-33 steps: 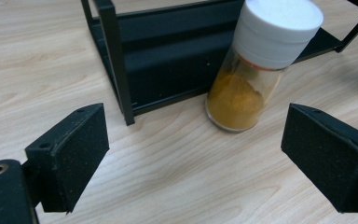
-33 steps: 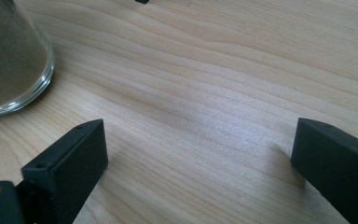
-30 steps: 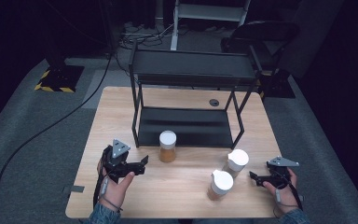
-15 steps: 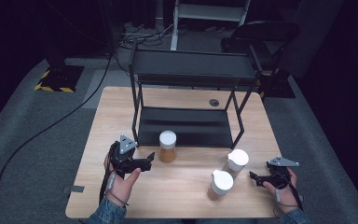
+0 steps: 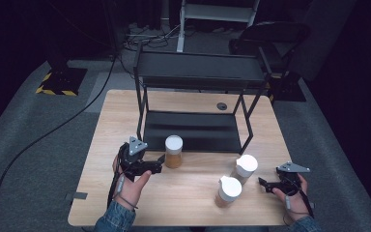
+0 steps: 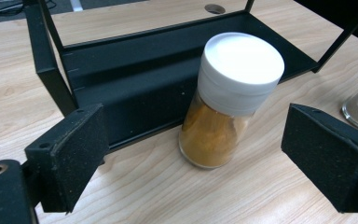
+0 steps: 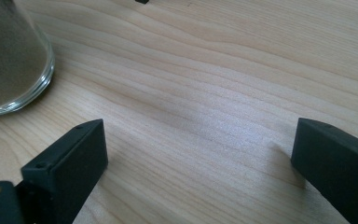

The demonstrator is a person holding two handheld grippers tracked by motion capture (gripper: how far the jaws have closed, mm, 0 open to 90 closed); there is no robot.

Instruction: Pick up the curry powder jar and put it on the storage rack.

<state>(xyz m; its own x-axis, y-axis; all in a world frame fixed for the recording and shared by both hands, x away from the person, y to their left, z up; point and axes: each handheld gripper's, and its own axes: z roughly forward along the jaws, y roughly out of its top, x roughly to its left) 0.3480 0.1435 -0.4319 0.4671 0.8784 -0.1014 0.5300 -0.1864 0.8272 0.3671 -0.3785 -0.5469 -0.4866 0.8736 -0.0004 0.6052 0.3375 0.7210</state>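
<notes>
A glass jar of orange-brown powder with a white lid [image 5: 174,151] [image 6: 223,112] stands upright on the table just in front of the black rack [image 5: 198,82]. My left gripper [image 5: 160,162] [image 6: 200,161] is open right beside it on the left, jaws spread wide, the jar standing just beyond their tips, untouched. Two more white-lidded jars [image 5: 246,166] [image 5: 228,190] stand at the right front. My right gripper [image 5: 263,183] [image 7: 200,158] is open, low over bare wood to the right of them. The glass base of a jar of grey powder [image 7: 9,65] fills the upper left corner of the right gripper view.
The black two-shelf rack [image 6: 135,56] stands at the table's middle back, its lower shelf bare. A round cable hole [image 5: 221,106] lies behind it in the wooden tabletop [image 5: 193,198]. Dark floor, cables and a chair surround the table.
My left gripper has moved to the right, closing in on the orange-powder jar. The right gripper and the jars have stayed put.
</notes>
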